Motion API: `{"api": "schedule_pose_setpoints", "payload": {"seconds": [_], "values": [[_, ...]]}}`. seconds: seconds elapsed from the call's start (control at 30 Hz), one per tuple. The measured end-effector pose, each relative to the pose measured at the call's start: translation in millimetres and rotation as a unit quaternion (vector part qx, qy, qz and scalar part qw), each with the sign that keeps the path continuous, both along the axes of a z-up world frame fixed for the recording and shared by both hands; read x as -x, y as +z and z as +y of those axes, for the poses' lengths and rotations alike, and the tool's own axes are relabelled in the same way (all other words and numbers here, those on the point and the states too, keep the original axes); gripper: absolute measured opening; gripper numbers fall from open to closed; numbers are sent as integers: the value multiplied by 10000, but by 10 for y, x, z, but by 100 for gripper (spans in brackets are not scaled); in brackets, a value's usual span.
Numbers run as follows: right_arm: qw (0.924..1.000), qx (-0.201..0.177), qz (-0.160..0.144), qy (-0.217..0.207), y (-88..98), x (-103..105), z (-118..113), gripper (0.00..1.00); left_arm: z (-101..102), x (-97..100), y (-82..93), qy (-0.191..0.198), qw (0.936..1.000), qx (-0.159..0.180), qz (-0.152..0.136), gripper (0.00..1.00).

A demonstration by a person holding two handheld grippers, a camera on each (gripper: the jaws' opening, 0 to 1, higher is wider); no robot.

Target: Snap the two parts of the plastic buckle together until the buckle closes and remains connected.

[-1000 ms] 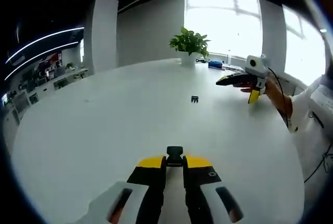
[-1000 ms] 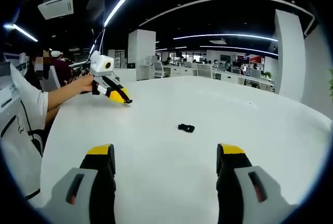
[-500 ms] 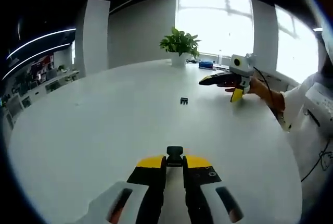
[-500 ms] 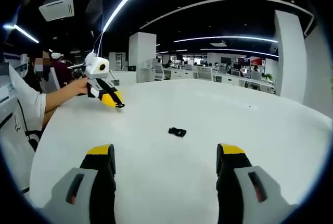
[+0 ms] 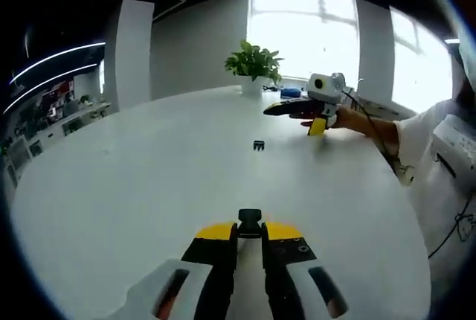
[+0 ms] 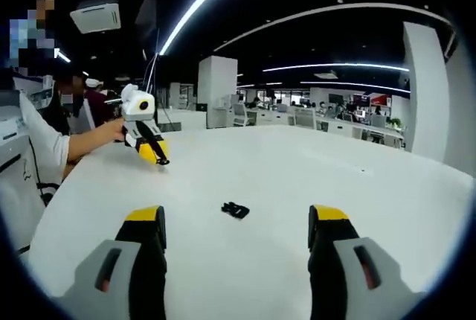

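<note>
My left gripper (image 5: pixel 250 232) is shut on a small black buckle part (image 5: pixel 250 222) that sticks out between its yellow-tipped jaws, low over the white table (image 5: pixel 134 186). The other black buckle part (image 5: pixel 259 145) lies loose on the table farther out. My right gripper (image 5: pixel 297 117) hovers beyond and to the right of it, held by a hand. In the right gripper view, my right gripper (image 6: pixel 236 225) is open, and the loose buckle part (image 6: pixel 235 210) lies on the table just ahead, between the jaws' lines. My left gripper (image 6: pixel 154 150) appears at the left there, held by a hand.
A potted plant (image 5: pixel 254 61) and small items stand at the table's far edge by bright windows. A person in a white sleeve (image 5: pixel 416 141) sits at the right side. Office desks and a pillar (image 6: pixel 217 89) lie beyond the table (image 6: pixel 387 208).
My right gripper has moved closer to the loose buckle part, which now sits nearer and lower in its view. My left gripper stays shut on its buckle part.
</note>
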State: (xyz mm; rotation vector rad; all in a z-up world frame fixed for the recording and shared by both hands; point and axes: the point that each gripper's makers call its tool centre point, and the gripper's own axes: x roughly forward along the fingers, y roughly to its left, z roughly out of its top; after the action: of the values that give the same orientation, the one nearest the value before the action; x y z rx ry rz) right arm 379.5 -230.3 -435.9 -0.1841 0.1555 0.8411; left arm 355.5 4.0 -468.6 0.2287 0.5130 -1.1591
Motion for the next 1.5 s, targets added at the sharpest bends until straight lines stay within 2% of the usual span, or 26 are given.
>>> {"api": "schedule_pose_setpoints", "payload": {"seconds": [0.1, 0.33, 0.57, 0.9, 1.07, 1.5], "values": [[9999, 119, -72, 86, -9, -61, 11, 78, 16, 4, -2, -3, 10000, -26, -6, 12], [9991, 89, -242, 332, 19, -167, 79, 80, 14, 25, 35, -4, 10000, 34, -20, 12], [9984, 49, -212, 524, 26, -274, 108, 81, 27, 61, 23, -50, 10000, -25, -11, 12], [9934, -260, -88, 1114, 82, -301, 185, 81, 30, 60, 14, -70, 10000, -51, -21, 12], [9911, -366, -87, 1274, 125, -300, 213, 81, 24, 57, 9, -90, 9999, -69, -43, 12], [9849, -190, -103, 1717, 106, -274, 272, 73, 10, 107, -3, -167, 9998, -86, 24, 12]]}}
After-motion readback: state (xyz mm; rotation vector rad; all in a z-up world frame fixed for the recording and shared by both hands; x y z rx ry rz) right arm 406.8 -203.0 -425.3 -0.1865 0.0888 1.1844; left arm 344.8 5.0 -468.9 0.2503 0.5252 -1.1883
